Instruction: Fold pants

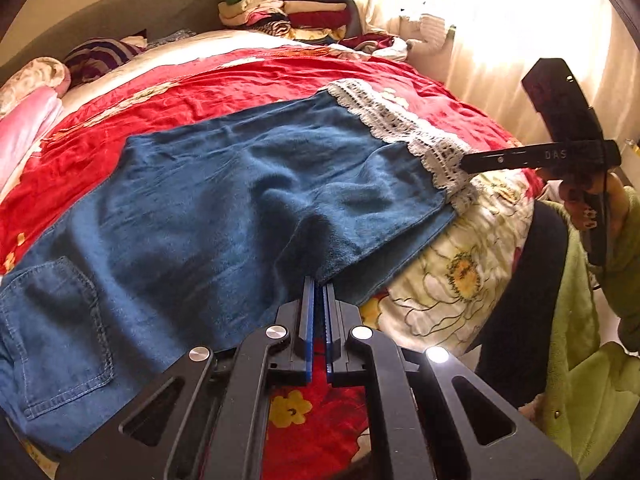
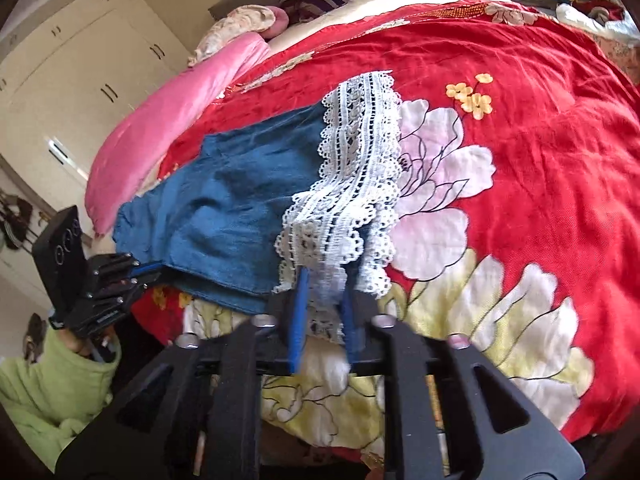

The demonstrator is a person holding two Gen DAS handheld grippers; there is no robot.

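Observation:
Blue denim pants (image 1: 224, 200) with a white lace cuff (image 1: 400, 120) lie across a red flowered bedspread (image 1: 200, 88). My left gripper (image 1: 319, 284) is shut on the near edge of the pants leg. My right gripper (image 2: 326, 280) has its jaws around the lace cuff (image 2: 352, 168), with lace bunched between the blue fingers (image 2: 298, 312). The right gripper also shows in the left wrist view (image 1: 464, 165) at the cuff. The left gripper shows in the right wrist view (image 2: 160, 270) at the blue edge (image 2: 224, 216).
A stack of folded clothes (image 1: 288, 4) sits at the head of the bed. Pillows (image 1: 100, 54) and a pink quilt (image 2: 168, 128) lie on the far side. A white wardrobe (image 2: 80, 72) stands beyond. A bright curtained window (image 1: 500, 32) is at the right.

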